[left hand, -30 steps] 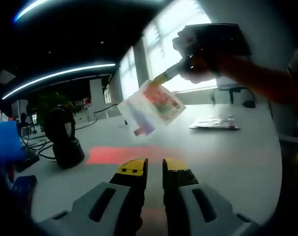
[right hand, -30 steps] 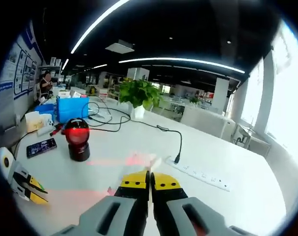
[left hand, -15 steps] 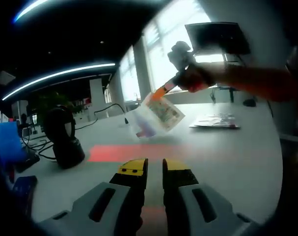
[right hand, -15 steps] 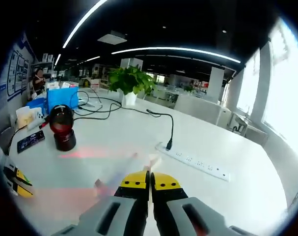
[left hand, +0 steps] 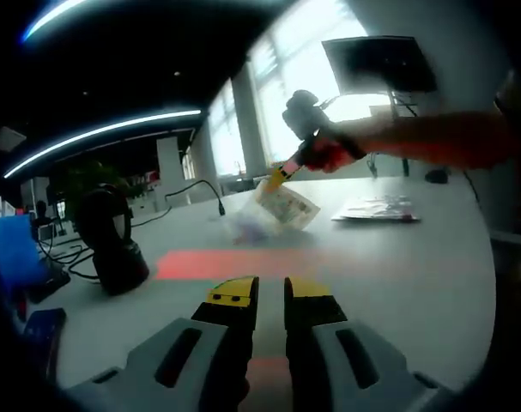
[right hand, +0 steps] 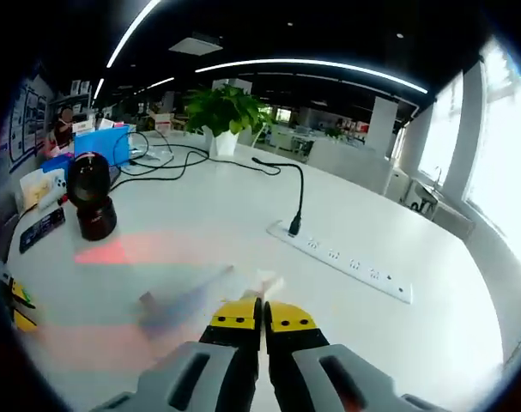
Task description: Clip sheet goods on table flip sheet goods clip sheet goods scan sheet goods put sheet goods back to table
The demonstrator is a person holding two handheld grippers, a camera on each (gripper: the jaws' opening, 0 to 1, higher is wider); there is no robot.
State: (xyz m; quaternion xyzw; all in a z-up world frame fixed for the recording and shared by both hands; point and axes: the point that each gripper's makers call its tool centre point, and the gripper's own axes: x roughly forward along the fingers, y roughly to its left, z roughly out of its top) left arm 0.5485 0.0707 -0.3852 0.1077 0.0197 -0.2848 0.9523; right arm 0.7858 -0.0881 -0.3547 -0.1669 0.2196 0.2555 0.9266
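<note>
The sheet goods (left hand: 281, 206) is a clear packet with colourful print. It hangs tilted just above the white table (left hand: 397, 266), with my right gripper (left hand: 283, 176) shut on its top corner and a person's hand behind. In the right gripper view the packet (right hand: 187, 300) is a blur ahead of my right gripper (right hand: 262, 311), whose jaws are pressed together on its edge. My left gripper (left hand: 270, 292) hovers low over the table, its jaws a narrow gap apart with nothing between them. It also shows as yellow and black (right hand: 15, 305) at the left edge.
A black scanner (left hand: 110, 240) (right hand: 90, 202) stands on the table and throws a red patch (left hand: 217, 266) (right hand: 114, 249). Another packet (left hand: 376, 211) lies further along the table. A power strip (right hand: 346, 263) with its cable, a plant (right hand: 221, 110), a blue box (right hand: 106, 142) and a phone (right hand: 37, 228) stand around.
My right gripper has carried the packet down and away, from up in front of the scanner to just over the table. My left gripper has stayed put.
</note>
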